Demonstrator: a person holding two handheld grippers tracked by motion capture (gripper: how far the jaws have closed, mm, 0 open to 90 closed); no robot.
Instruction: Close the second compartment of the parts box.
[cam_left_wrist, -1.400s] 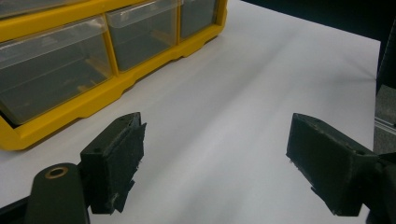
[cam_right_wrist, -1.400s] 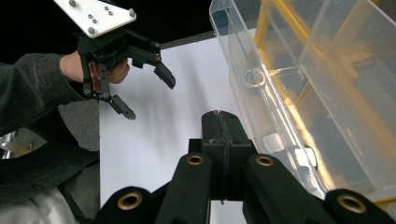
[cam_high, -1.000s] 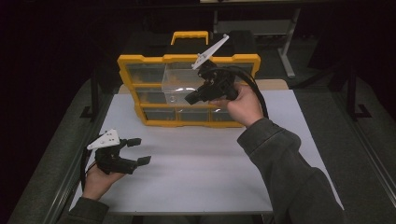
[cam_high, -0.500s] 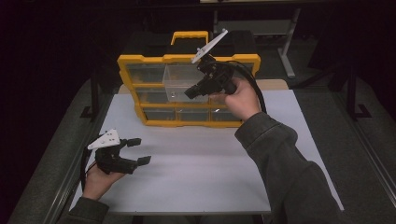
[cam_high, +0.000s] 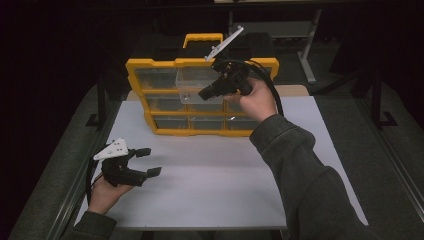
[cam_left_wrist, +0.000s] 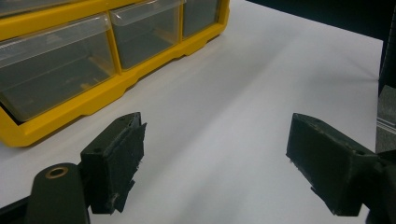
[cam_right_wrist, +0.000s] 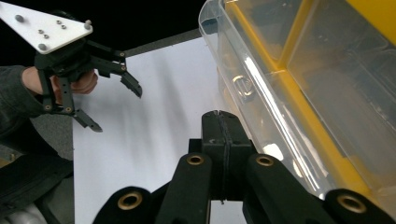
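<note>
White tabletop. Right gripper closed, empty, pushing clear drawer into yellow organizer; left gripper open, idling. Drawer light, slippery, brittle; gripping front lip best.

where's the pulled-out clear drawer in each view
High view: the clear drawer juts from the top row of the yellow organizer, just left of the right gripper.
Left gripper view: not in it.
Right gripper view: upper right, right of the shut jaws.
Shared landmark: the yellow organizer.
</note>
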